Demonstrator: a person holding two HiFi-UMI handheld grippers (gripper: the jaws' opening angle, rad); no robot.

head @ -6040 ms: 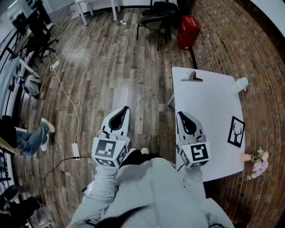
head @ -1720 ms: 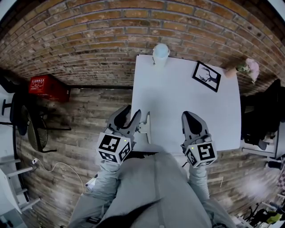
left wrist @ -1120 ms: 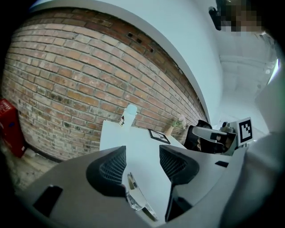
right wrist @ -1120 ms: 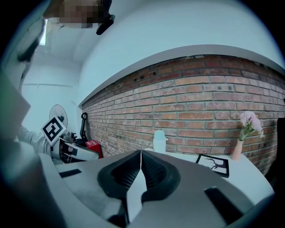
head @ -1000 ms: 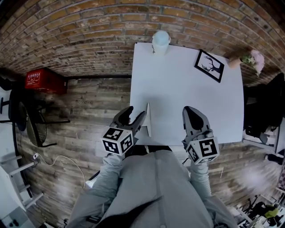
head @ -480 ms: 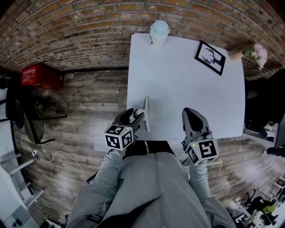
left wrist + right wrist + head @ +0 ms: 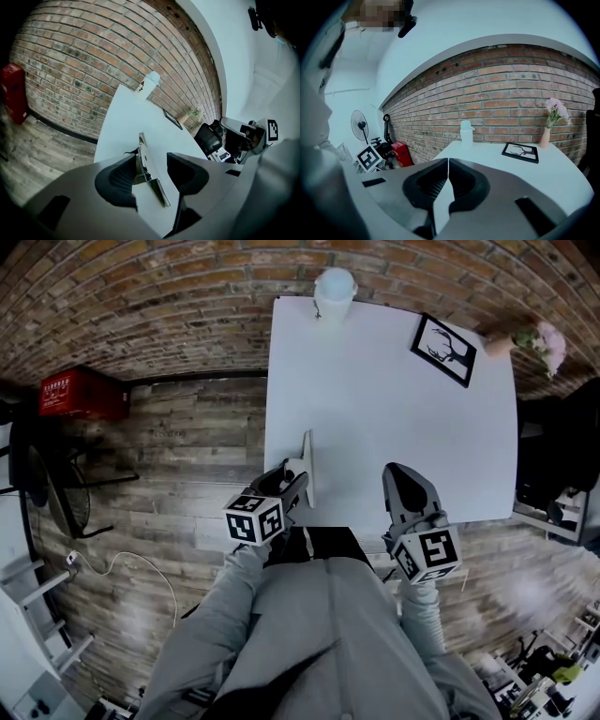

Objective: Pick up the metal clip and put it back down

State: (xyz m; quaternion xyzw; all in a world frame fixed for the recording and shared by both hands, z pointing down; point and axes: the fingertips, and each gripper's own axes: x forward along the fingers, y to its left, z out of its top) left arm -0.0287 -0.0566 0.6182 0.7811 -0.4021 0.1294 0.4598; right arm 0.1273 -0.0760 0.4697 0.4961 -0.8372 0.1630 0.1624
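Observation:
The metal clip (image 7: pixel 307 461) lies at the front left edge of the white table (image 7: pixel 394 418), its long side running away from me. My left gripper (image 7: pixel 296 483) comes at it from the near side. In the left gripper view the clip (image 7: pixel 143 151) sits between the open jaws of the left gripper (image 7: pixel 151 159), its handle close to the left jaw. My right gripper (image 7: pixel 399 476) hovers over the table's front edge, to the right of the clip. The right gripper (image 7: pixel 448 162) is shut with nothing in it.
A white cup (image 7: pixel 335 287) stands at the table's far edge by the brick wall. A framed deer picture (image 7: pixel 444 337) and a vase of flowers (image 7: pixel 525 337) are at the far right. On the floor to the left are a red crate (image 7: pixel 82 395) and a fan (image 7: pixel 360 124).
My left gripper has moved right and forward, up to the clip, so the clip's handle now lies between its jaws. The right gripper has kept its place and stays shut.

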